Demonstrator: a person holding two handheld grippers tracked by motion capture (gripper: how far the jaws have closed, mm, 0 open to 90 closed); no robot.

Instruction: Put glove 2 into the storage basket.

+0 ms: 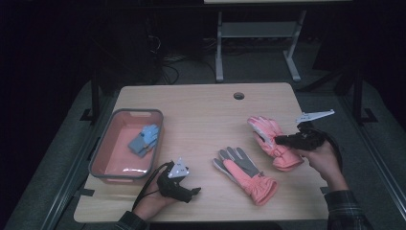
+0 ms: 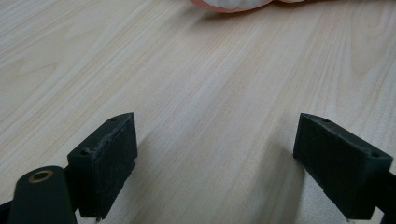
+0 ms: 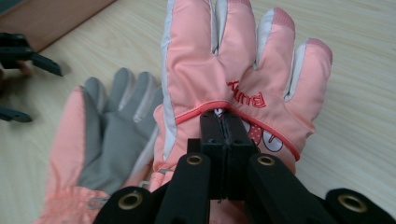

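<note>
High view: right tongs [image 1: 280, 141] clamp the pink padded glove with white finger trim [image 1: 272, 139] at the right of the pale wooden worktop [image 1: 201, 108]; second pink glove, grey palm up [image 1: 245, 172], lies near centre; blue glove [image 1: 144, 139] sits in the red plastic bin [image 1: 107, 148] at left.
Left gripper view: left tongs [image 2: 215, 163] apart over bare worktop.
Right gripper view: right tongs together, pinching the pink glove's fabric.

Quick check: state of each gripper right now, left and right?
Left gripper: open, nothing between its jaws, low over the bare table.
Right gripper: shut on the pink glove, pinching its back fabric.
</note>
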